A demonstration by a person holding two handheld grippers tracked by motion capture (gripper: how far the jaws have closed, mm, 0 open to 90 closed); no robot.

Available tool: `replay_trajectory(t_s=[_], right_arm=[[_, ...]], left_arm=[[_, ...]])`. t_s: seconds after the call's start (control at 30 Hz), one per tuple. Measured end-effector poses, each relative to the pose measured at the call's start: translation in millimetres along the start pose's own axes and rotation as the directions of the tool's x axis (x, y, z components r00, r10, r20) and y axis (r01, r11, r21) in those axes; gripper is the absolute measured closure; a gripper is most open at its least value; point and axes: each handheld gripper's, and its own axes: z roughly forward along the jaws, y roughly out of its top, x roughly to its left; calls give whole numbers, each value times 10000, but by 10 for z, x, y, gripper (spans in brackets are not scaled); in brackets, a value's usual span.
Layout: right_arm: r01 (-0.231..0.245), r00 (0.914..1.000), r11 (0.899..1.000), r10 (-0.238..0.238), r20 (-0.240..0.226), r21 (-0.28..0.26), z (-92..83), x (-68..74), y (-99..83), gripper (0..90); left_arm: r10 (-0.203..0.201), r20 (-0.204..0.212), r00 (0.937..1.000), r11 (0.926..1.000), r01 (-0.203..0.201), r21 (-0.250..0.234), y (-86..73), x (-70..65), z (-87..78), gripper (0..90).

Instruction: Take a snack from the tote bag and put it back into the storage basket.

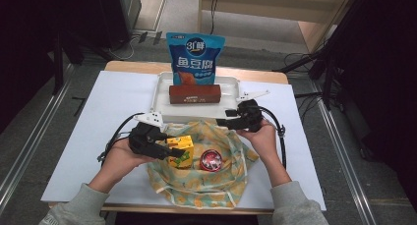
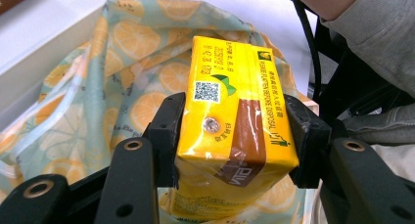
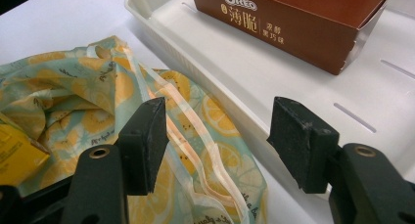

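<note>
1. The table (image 1: pixel 74 136) carries a white tray (image 1: pixel 162 85) at the back, with a blue pouch (image 1: pixel 195 58) standing in it and a brown box (image 1: pixel 195 94) lying in front of the pouch. On the near side a lemon-print bag (image 1: pixel 201 183) lies open and slack.
2. The carton (image 1: pixel 179 151), yellow, sits just above the bag's mouth, clamped across its sides by the left gripper (image 1: pixel 169 150). A red can (image 1: pixel 211 160) lies in the bag just beside it.
3. The right gripper (image 1: pixel 223 123) hangs at the bag's far edge by the tray rim, its jaws apart with nothing between them.
4. Risk: the carton's film looks glossy, so I'd guess it could slide or twist out on the way to the tray, and a drop would land on the can.
5. Risk: with nobody holding the cloth, a fold may catch the carton or the jaws and drag along.
6. Risk: the tray wall stands close; a low carry could knock it.
7. The left gripper view shows both pads pressed on the carton (image 2: pixel 235 121), plus its QR code and foil straw spot; the high view can't settle that.
8. The right gripper view shows the box (image 3: pixel 293 23) lettering, the tray (image 3: pixel 205 57) slots and the bag's (image 3: pixel 98 82) drawstring hem.
</note>
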Motion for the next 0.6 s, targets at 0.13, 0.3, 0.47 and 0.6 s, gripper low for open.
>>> replay_trajectory(t_s=[0.13,0.3,0.47,0.6], right_arm=[[37,10000,10000,-37,2,1,-1,5,2,399],[67,10000,10000,-67,-14,-33,-9,7,5,397],[68,10000,10000,-68,-5,-15,-3,8,4,394],[75,10000,10000,-75,-4,-9,-3,7,4,394]], left_arm=[[-46,-78,10000,10000,45,-73,29,3,-59,502],[-124,-193,9997,9998,120,-188,58,19,-132,502],[-154,-278,9995,9996,147,-249,96,23,-189,503],[-215,-366,9991,9993,204,-310,119,38,-239,504]])
